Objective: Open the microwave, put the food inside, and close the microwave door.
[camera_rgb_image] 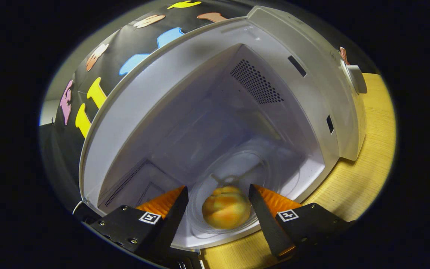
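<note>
The white microwave point(133, 112) stands open and I look straight into its cavity. A round yellow-orange piece of food point(225, 209) lies on the glass turntable point(274, 175) near the front of the cavity. My gripper point(218, 187) is open, its fingers reaching just inside the opening, one on either side of the food. There is a gap between the food and the left finger. The right finger stands close beside it, and I cannot tell whether it touches.
The microwave sits on a light wooden table point(371, 149). Its front frame with two latch slots point(329, 124) and a pale knob point(357, 78) lies to the right. A perforated vent point(256, 82) marks one inner wall. Black booth cloth hangs behind.
</note>
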Available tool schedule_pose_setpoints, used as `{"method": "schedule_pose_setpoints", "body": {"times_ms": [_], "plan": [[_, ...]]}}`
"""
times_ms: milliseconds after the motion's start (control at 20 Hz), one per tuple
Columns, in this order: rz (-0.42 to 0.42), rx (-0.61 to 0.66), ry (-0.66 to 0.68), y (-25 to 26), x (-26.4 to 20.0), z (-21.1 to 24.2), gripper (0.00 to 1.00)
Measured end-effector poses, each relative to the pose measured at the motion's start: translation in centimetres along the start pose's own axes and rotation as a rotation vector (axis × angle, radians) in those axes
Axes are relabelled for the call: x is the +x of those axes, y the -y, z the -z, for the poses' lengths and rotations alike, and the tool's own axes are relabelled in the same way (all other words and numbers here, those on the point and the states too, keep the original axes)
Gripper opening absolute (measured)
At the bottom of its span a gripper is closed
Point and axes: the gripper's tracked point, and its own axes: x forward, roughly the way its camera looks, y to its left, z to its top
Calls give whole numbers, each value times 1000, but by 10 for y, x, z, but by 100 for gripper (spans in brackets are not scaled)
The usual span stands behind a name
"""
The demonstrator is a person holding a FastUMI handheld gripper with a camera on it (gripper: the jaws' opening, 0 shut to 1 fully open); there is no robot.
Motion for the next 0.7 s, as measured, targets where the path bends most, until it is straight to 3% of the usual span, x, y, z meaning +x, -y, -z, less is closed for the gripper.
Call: {"method": "schedule_pose_setpoints", "body": {"times_ms": [300, 700], "plan": [[-17, -50, 7, -10, -26, -14, 98], [-23, -231, 79, -18, -136, -47, 97]]}}
